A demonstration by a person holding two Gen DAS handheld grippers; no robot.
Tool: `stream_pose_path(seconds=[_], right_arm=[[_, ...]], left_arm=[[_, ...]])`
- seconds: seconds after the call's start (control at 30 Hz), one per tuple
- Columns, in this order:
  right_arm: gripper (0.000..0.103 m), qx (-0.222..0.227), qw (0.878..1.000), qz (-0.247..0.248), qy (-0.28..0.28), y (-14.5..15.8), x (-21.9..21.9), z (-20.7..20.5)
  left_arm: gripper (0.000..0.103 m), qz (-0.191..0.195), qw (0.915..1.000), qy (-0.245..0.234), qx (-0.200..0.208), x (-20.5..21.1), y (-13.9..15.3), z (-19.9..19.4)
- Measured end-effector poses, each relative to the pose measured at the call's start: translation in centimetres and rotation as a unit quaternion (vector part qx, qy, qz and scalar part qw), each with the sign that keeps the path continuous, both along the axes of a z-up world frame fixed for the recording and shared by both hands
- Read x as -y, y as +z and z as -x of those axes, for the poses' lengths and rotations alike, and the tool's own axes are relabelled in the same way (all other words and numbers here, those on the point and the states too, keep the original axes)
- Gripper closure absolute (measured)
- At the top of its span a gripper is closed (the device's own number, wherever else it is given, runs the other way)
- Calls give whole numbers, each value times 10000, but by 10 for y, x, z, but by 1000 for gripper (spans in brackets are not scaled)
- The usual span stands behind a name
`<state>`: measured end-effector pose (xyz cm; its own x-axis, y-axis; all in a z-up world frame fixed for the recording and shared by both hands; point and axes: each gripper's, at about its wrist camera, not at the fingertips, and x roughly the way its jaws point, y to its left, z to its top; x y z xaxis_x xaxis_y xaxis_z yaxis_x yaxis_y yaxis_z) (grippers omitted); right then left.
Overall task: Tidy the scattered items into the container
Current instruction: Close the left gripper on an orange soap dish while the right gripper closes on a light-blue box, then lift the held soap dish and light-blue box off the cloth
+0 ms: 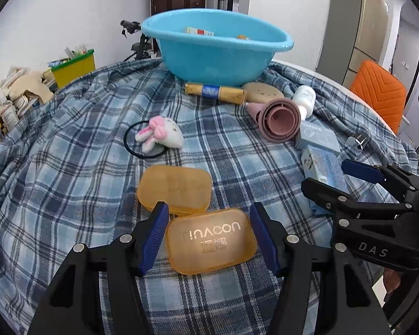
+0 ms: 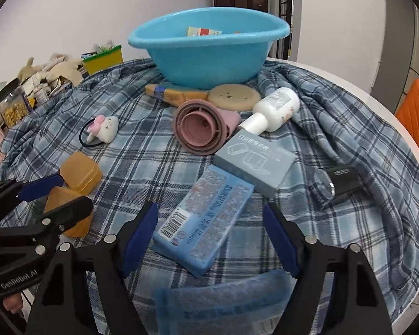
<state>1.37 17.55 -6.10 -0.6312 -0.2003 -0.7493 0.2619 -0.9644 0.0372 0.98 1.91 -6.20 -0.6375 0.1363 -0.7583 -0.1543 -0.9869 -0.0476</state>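
Blue basin (image 1: 218, 53) sits at the far edge of the tabletop (image 2: 357, 83), on the plaid cloth (image 1: 69, 153); I can see only a small carton and one orange item inside, so I judge the tidying barely begun. Left on the cloth: two amber soap cases, one reading "TINACON" (image 1: 211, 241) and one plain (image 1: 174, 188); plush bunny hair tie (image 1: 159, 136), paper-wrapped roll (image 1: 215, 92), round sponge (image 2: 233, 96), pink folding cup (image 2: 201, 128), white bottle (image 2: 275, 110), grey-blue box (image 2: 255, 164), blue tissue pack (image 2: 206, 220) with barcode, its print unreadable. Left tongs (image 1: 209, 237) half open, straddling the TINACON case, pads at its sides; contact unclear. Right tongs (image 2: 209, 237) wide around the tissue pack, not touching. Tong bodies read "DAS" and "GenRobot.AI".
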Motion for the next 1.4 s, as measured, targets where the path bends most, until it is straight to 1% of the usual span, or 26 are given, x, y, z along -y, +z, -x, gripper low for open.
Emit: stream_pose_path(seconds=[0.03,0.07,0.13,0.2,0.3,0.37,0.43,0.47,0.5,0.53,0.57,0.6,0.63,0.67,0.7,0.77,0.93,1.03,1.17,1.23,1.27,1.3,1.4], right_arm=[[27,1,10000,-65,-17,-2,2,1],[30,5,9999,-130,-43,-3,3,0],[42,48,10000,-56,-35,-5,1,1],[52,44,9999,-94,-32,-5,2,1],[62,20,10000,-63,-25,-3,1,-2],[64,19,10000,-44,-29,-2,-1,-3],[64,17,10000,-34,-56,-2,-3,-4],[64,19,10000,-20,-70,-2,-4,-4],[64,24,10000,-24,-73,-2,-5,-5],[64,24,10000,-51,-63,-3,-4,-5],[63,-6,10000,-11,-92,-2,-5,-6],[63,-33,9999,60,-120,-2,-6,-6],[62,-39,9998,108,-136,-2,-7,-6],[56,-38,9998,137,-161,-3,-8,-6],[51,-55,9997,159,-184,-2,-9,-6],[50,-66,9995,207,-218,-2,-10,-6],[50,-41,9993,200,-313,-1,-12,-4],[50,-72,9995,84,-296,-1,-12,-6],[50,-119,9995,95,-269,1,-11,-8],[60,-104,9997,-6,-215,1,-7,-8],[64,-106,9998,-48,-177,0,-5,-8],[64,-140,9997,-98,-163,0,-4,-10],[65,-216,9994,-252,-106,0,0,-13]], left_arm=[[39,-2,10000,8,-3,0,-1,0],[39,-3,10000,21,1,-1,-2,-1],[39,-2,10000,24,-6,-1,-3,-2],[38,10,10000,45,-15,-2,-4,-3],[39,-11,10000,70,6,-2,-3,-5],[39,-10,9999,123,67,-2,-2,-8],[38,10,9998,186,34,-2,1,-12],[36,42,9997,228,35,-3,1,-13],[30,63,9997,249,39,-3,1,-14],[27,74,9996,268,33,-3,0,-14],[25,99,9995,311,37,-4,-3,-14],[25,111,9994,332,67,-5,-5,-13],[25,108,9993,334,109,-5,-8,-12],[24,88,9993,336,154,-5,-12,-11],[24,113,9993,356,77,-5,-12,-13],[24,139,9990,412,-41,-5,-11,-16],[24,0,9990,452,-50,-3,-11,-15],[24,25,9987,498,-109,-1,-8,-16],[24,93,9986,483,-186,-1,-5,-19],[24,139,9987,445,-183,-3,-5,-21],[27,153,9989,420,-167,-5,-6,-21],[37,176,9991,367,-137,-7,-8,-22],[38,368,9984,359,-217,-12,-9,-24]])
